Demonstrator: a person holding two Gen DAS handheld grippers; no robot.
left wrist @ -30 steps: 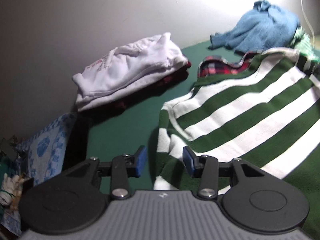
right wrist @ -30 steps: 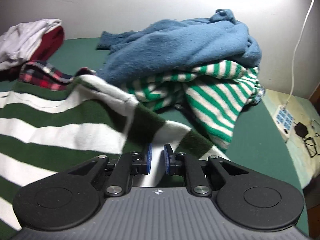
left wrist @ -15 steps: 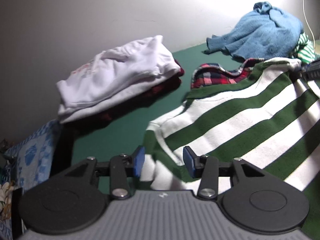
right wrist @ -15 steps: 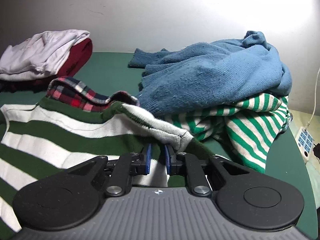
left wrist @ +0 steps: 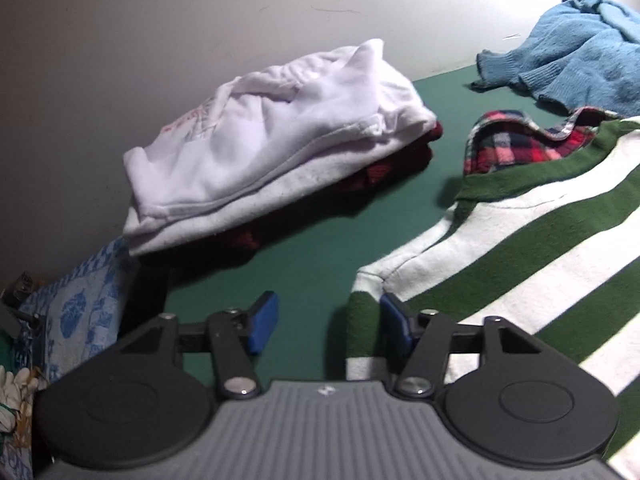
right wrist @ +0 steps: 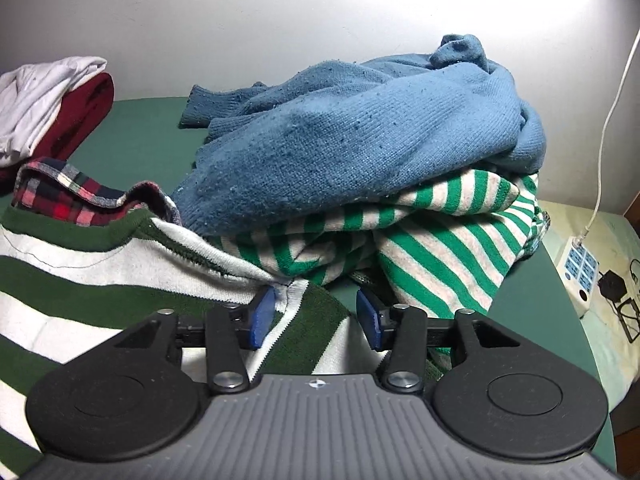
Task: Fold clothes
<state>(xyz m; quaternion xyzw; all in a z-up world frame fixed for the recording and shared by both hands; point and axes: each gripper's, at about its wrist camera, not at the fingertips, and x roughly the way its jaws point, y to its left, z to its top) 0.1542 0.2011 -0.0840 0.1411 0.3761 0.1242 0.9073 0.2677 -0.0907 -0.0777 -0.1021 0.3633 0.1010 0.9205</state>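
Left wrist view: left gripper [left wrist: 326, 322], jaws opening, nothing pressed between them; one pad beside the edge of one dark green-and-white striped sweater [left wrist: 520, 264], spread flat on the green tabletop [left wrist: 304, 236]. Soft, limp, fairly thick knit; best taken at hem or corner. One folded stack [left wrist: 276, 136], white garment over dark red. One plaid garment [left wrist: 516, 140].

Right wrist view: right gripper [right wrist: 316, 316], jaws opening, sweater corner lying loose between them. One blue knit sweater [right wrist: 360, 148] atop one bright-green striped garment [right wrist: 432, 232], both unfolded.

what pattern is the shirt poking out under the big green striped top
Red, navy and white plaid shirt, clearest in the left wrist view.
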